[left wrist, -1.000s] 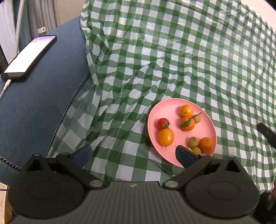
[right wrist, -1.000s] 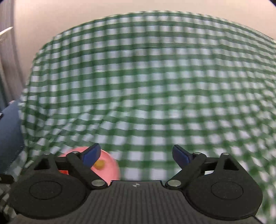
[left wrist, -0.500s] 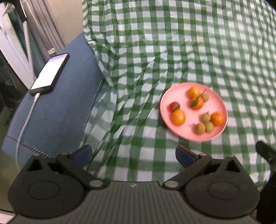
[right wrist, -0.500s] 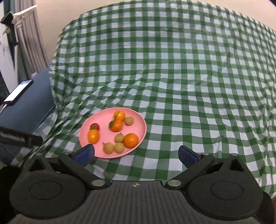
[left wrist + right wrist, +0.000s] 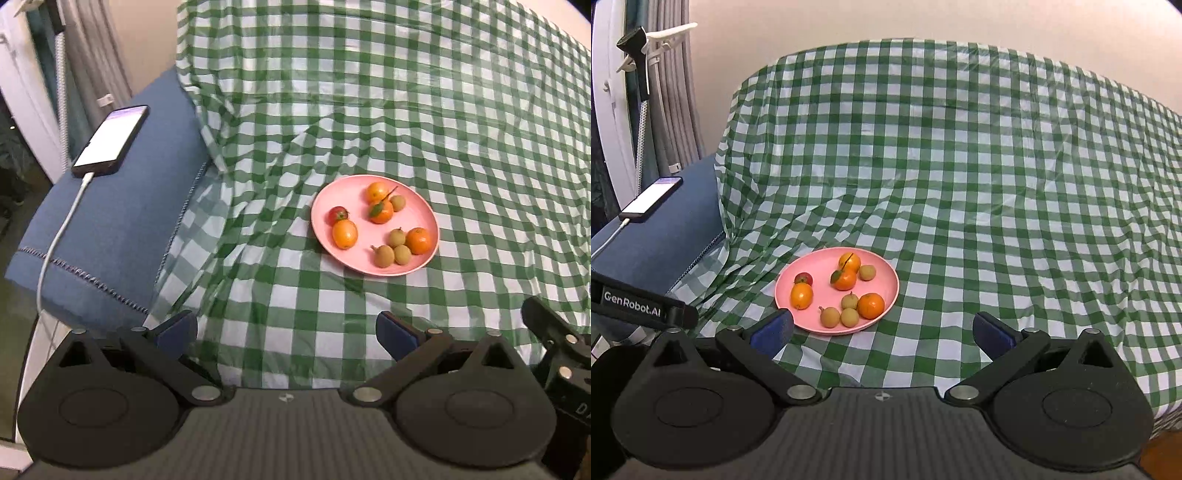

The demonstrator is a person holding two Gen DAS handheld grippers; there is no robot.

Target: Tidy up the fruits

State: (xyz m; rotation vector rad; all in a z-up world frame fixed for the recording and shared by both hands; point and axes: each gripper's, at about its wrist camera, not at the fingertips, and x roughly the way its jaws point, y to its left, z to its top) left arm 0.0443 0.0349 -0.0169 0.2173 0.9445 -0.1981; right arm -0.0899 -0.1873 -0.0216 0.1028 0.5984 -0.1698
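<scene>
Nine fruits are lying together on the plate (image 5: 428, 218), in the centre right of the left view; none is lying loose on the cloth (image 5: 443, 110), so sorting seems nearly finished. Round fruits are showing no clear long axis. Left gripper (image 5: 286, 330) is standing wide and empty. Right gripper (image 5: 882, 334), just opened, is also gaping wide, holding nothing.

A green-checked cloth (image 5: 960, 177) covers the surface, a pink plate (image 5: 820, 301) of fruits lying on it, right of a blue cushion (image 5: 676, 229).
</scene>
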